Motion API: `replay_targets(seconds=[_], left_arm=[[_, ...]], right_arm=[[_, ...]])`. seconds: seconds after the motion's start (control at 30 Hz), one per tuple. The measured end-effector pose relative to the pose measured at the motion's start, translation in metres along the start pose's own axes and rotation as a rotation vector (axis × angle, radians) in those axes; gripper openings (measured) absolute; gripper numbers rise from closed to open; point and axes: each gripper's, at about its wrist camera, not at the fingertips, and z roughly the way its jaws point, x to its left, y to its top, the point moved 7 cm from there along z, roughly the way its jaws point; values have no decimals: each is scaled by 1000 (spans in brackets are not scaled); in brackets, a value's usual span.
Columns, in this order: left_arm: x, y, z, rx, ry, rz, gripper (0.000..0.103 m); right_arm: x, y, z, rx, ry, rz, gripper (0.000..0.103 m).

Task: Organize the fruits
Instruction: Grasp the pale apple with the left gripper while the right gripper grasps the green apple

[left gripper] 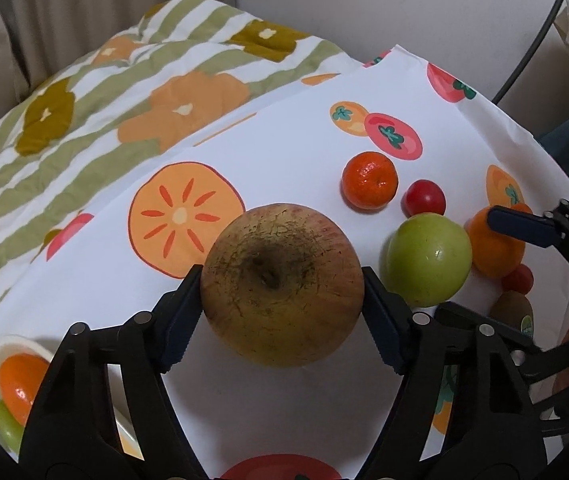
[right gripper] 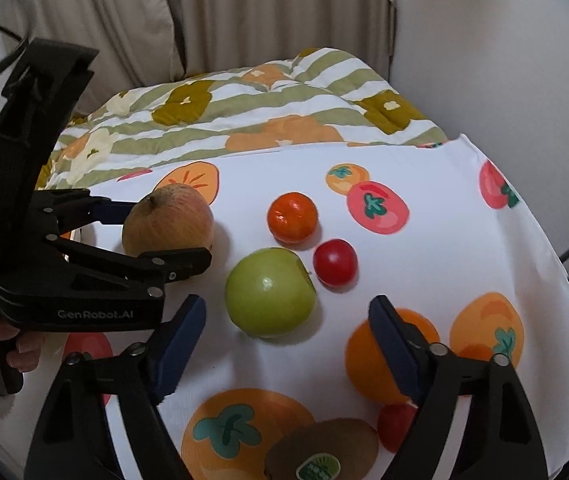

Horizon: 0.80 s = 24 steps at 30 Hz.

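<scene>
While my left hand-held gripper (left gripper: pixel 282 288) clamps the russet apple (left gripper: pixel 282 284), my right hand-held gripper (right gripper: pixel 284 344) hangs wide open, empty; next, carry it to the bowl (left gripper: pixel 24 346).

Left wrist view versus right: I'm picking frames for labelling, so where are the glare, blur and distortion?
Left wrist view: sharp russet apple, glare spots on the green apple and tangerine, edges bent by fisheye. Right wrist view: nearest orange and kiwi look soft, dark vignette rings the corners.
</scene>
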Motion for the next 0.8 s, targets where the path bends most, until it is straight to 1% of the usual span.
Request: replay_targets(seconds=[0.13,0.4,0.47,0.6,0.7,0.73,0.8], left_arm=[[3,-1,-1,6,-6,-6,79],[11,-4,-4,11,31,-13,79],[14,-6,-5,12,41,-19,79],[18,-7,-5,11,43,-35,79],[17,-7,-5,7,49,-38,79],[17,-7,-5,6,52,-38,79],[17,-7,-5,6,54,-39,79]], right_arm=[[6,1,9,13,12,-33,71],[9,2,22,32,41,-47,67],[10,2,25,35,48,-54,64],[11,2,30,43,43,-60,63],[9,3,34,47,38,-54,57],[8,2,35,48,33,-53,54],[8,2,35,43,39,-53,54]])
